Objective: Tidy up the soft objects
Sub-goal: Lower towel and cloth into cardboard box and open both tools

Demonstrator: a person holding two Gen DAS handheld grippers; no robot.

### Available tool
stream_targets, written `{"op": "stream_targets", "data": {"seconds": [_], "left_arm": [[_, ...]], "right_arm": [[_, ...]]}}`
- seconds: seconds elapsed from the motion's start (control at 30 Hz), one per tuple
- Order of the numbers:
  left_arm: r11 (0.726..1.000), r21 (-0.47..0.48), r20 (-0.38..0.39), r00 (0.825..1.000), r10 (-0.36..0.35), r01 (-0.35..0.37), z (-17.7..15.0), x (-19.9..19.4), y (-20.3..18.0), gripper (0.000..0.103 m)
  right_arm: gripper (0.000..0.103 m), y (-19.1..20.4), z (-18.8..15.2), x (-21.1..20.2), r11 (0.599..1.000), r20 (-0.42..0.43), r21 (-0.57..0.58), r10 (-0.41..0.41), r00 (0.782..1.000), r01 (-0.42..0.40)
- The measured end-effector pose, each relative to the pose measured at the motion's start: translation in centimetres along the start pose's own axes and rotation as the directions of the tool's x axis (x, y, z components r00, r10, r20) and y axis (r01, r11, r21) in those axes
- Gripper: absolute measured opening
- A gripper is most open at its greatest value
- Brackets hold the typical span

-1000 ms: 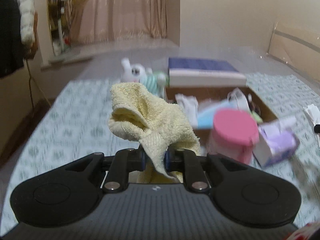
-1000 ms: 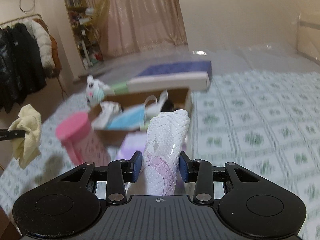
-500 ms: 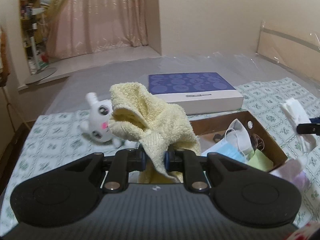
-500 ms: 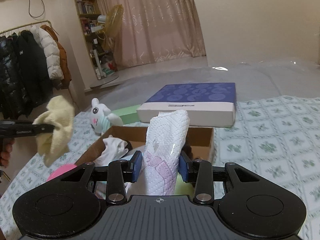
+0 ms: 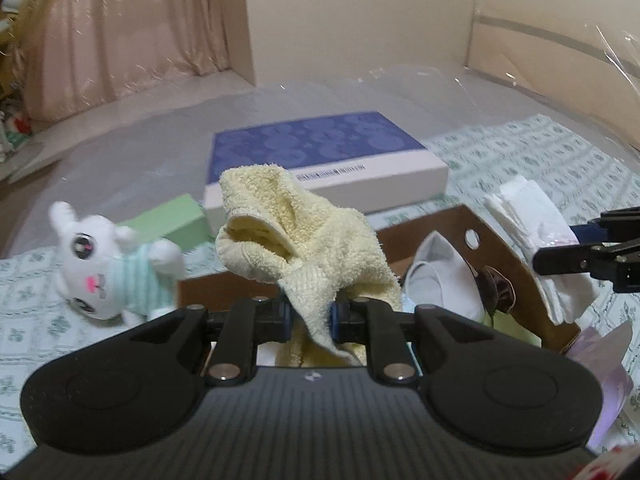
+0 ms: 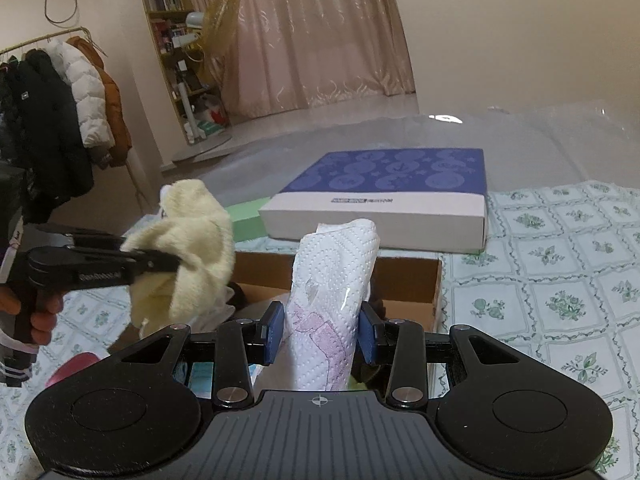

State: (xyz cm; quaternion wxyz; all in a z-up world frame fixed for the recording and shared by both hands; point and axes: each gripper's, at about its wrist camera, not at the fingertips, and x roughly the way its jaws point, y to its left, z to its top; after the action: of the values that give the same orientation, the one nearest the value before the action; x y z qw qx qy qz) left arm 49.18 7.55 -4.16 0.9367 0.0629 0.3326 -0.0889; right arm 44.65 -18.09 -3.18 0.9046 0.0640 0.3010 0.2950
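My left gripper (image 5: 310, 316) is shut on a yellow towel (image 5: 296, 236) and holds it above the brown cardboard box (image 5: 516, 280). It also shows in the right wrist view (image 6: 176, 264), towel (image 6: 188, 240) hanging over the box's left side. My right gripper (image 6: 320, 332) is shut on a white tissue pack with pink print (image 6: 336, 292), held over the box (image 6: 408, 284). That pack also shows in the left wrist view (image 5: 528, 220) at the right. The box holds a white face mask (image 5: 440, 276) and other soft items.
A white plush bunny (image 5: 104, 268) lies left of the box on the patterned bed cover (image 6: 560, 280). A blue-topped flat box (image 5: 320, 160) and a green block (image 5: 172, 220) lie behind. A purple tissue pack (image 5: 612, 360) and pink lid (image 6: 72, 368) sit nearby. Coats (image 6: 60, 120) hang at left.
Both grippers have moved in over the cardboard box, each still holding its item. The towel now hangs at the box's left side, the tissue pack above its middle.
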Motion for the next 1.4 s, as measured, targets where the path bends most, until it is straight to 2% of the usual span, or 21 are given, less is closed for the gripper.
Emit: {"op": "stream_targets", "data": {"seconds": [0.07,0.1,0.17,0.3,0.63,0.87,0.93,1.0,1.03,1.17,1.4], "left_arm": [[0.999,0.0,-0.017,0.999,-0.033,0.033,-0.2,0.9,-0.2,0.018],[0.999,-0.001,-0.045,0.998,-0.05,0.05,-0.3,1.4,-0.2,0.027],[0.997,-0.022,-0.09,0.993,-0.072,0.07,-0.3,2.1,0.0,0.036],[0.999,0.017,-0.082,0.996,-0.041,0.043,0.1,1.9,0.6,0.044],[1.0,-0.003,-0.072,0.997,0.002,-0.002,0.1,0.3,3.3,0.044],[1.0,0.003,-0.077,0.997,0.022,-0.022,-0.4,-0.2,4.0,0.044],[1.0,0.004,-0.079,0.997,0.021,-0.021,-0.4,-0.2,3.9,0.044],[1.0,0.001,-0.076,0.997,0.023,-0.023,-0.4,-0.2,3.9,0.044],[1.0,-0.001,-0.077,0.997,0.02,-0.02,-0.5,-0.2,3.9,0.044],[1.0,-0.006,-0.084,0.996,0.024,-0.024,-0.9,-0.3,4.1,0.044],[0.999,-0.024,-0.097,0.995,0.019,-0.021,-1.6,-0.3,4.2,0.044]], "right_arm": [[0.039,-0.3,-0.1,0.5,1.0,-0.004,0.004,-0.001,1.0,0.001],[0.039,-0.5,-0.2,0.7,1.0,-0.006,0.007,-0.002,1.0,0.002],[0.039,-0.7,-0.2,1.0,1.0,-0.009,0.011,-0.003,1.0,0.003],[0.039,-0.7,-0.3,1.6,1.0,-0.016,0.017,0.002,1.0,-0.002],[0.039,0.3,0.1,2.5,0.999,-0.028,0.008,0.034,0.999,-0.034],[0.039,1.3,1.2,4.4,0.999,-0.021,0.03,0.043,0.999,-0.042],[0.046,1.5,1.6,5.2,0.998,-0.016,0.045,0.039,0.999,-0.038],[0.071,1.5,1.9,5.8,0.996,0.003,0.08,0.041,0.999,-0.041],[0.075,1.5,2.0,5.9,0.994,0.013,0.098,0.037,0.999,-0.038],[0.076,1.3,2.4,6.2,0.993,0.007,0.116,0.037,0.999,-0.038],[0.076,1.2,1.4,5.8,0.999,-0.062,0.04,-0.016,0.998,0.018]]}}
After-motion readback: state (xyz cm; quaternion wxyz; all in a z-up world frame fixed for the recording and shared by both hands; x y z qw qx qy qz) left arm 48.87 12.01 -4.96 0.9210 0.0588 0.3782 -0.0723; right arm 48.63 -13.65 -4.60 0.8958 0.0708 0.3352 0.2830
